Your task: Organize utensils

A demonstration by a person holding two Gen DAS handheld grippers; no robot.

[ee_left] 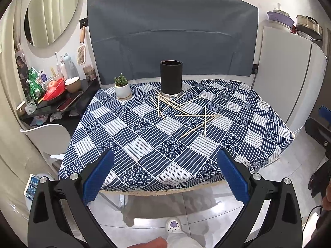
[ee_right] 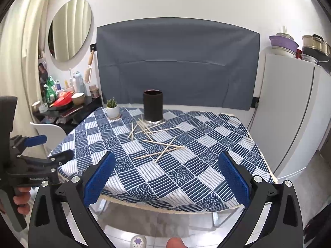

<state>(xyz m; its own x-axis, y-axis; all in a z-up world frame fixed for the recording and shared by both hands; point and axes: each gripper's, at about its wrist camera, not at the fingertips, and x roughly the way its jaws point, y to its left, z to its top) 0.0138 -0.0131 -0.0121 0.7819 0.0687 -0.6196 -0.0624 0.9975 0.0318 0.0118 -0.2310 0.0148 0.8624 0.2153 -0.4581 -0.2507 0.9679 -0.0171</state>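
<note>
Several thin wooden chopsticks (ee_left: 182, 108) (ee_right: 157, 138) lie scattered and crossed on the blue-and-white patterned tablecloth (ee_left: 144, 144) (ee_right: 186, 175). A black cylindrical holder (ee_left: 171, 78) (ee_right: 153, 105) stands upright behind them, near the table's far edge. My left gripper (ee_left: 165, 157) is open, held back over the table's near edge with nothing between its blue pads. My right gripper (ee_right: 167, 158) is also open and empty, hovering at the near edge. The left gripper (ee_right: 49, 147) shows at the left of the right wrist view, held by a hand.
A small potted plant (ee_left: 122, 87) (ee_right: 112, 108) sits left of the holder. A cluttered black side shelf (ee_left: 62, 99) and white chair (ee_left: 49, 140) stand left of the table; a white fridge (ee_left: 289, 78) stands to the right. A grey cloth (ee_left: 171, 35) covers the wall behind.
</note>
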